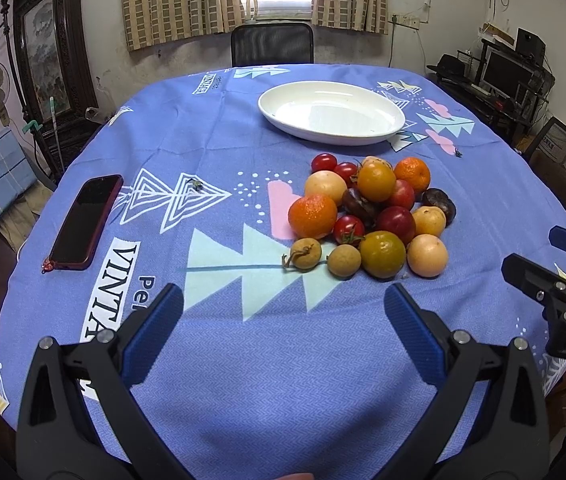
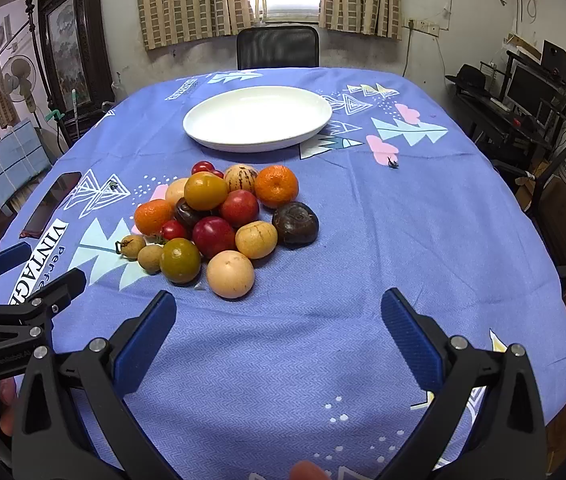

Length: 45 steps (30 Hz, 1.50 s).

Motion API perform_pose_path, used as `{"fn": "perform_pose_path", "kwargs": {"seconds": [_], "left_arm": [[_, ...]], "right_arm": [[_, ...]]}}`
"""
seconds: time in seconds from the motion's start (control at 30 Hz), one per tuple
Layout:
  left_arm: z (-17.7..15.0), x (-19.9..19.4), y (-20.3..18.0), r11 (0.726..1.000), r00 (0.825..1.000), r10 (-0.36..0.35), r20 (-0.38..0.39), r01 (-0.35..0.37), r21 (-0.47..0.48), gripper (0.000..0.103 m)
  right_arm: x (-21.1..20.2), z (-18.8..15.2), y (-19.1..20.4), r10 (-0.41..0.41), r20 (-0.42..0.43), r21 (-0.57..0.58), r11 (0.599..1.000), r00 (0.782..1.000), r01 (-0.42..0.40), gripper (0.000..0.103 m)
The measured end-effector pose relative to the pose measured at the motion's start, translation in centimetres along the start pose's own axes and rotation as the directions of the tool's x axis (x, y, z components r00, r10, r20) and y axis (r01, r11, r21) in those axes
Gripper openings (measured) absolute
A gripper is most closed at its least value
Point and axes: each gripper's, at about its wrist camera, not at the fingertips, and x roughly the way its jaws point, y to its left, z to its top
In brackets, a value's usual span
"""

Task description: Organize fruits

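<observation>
The left hand-held gripper (image 1: 283, 304) and right hand-held gripper (image 2: 279, 308) are both wide apart, holding nothing. The fruit pile (image 2: 219, 220) sits just ahead on the bench (image 2: 363, 240), the white plate (image 2: 257, 118) farther ahead.

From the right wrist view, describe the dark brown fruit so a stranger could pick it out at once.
Start at the white plate on the blue tablecloth; the fruit pile lies on the cloth just in front of it. The dark brown fruit sits at the pile's right edge, below an orange mandarin. It is the largest dark one, wrinkled and dull among smooth, bright neighbours.
</observation>
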Motion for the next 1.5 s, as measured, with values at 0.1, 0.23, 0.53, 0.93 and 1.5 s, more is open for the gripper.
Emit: {"fn": "perform_pose_path", "kwargs": {"seconds": [0.1, 0.23, 0.53, 0.93, 1.5], "left_arm": [[0.0, 0.1, 0.0, 1.000, 1.000, 0.000, -0.003, 0.000, -0.001, 0.101], [0.1, 0.3, 0.1, 1.000, 1.000, -0.001, -0.005, 0.001, -0.001, 0.101], [-0.1, 0.6, 0.6, 0.999, 0.999, -0.039, -0.001, 0.039, -0.004, 0.101], [-0.3, 1.9, 2.3, 0.990, 0.990, -0.135, 0.034, 0.133, 0.046, 0.101], [0.4, 4.5, 4.0, 0.978, 0.979, -0.205, -0.019, 0.205, 0.035, 0.094]], "right_arm": [[0.0, 0.0, 0.0, 0.000, -0.002, 0.000, 1.000, 1.000, 0.000, 0.102], [0.0, 0.0, 0.0, 0.001, -0.001, -0.001, 1.000, 1.000, -0.001, 0.102], [0.4, -0.1, -0.1, 0.020, 0.010, -0.008, 1.000, 1.000, -0.020, 0.102], [4.6, 0.2, 0.4, 0.118, -0.028, -0.055, 0.991, 0.993, -0.120, 0.073], [9.7, 0.7, 1.7, 0.202, -0.148, -0.046, 0.976, 0.968, -0.211, 0.042]]}}
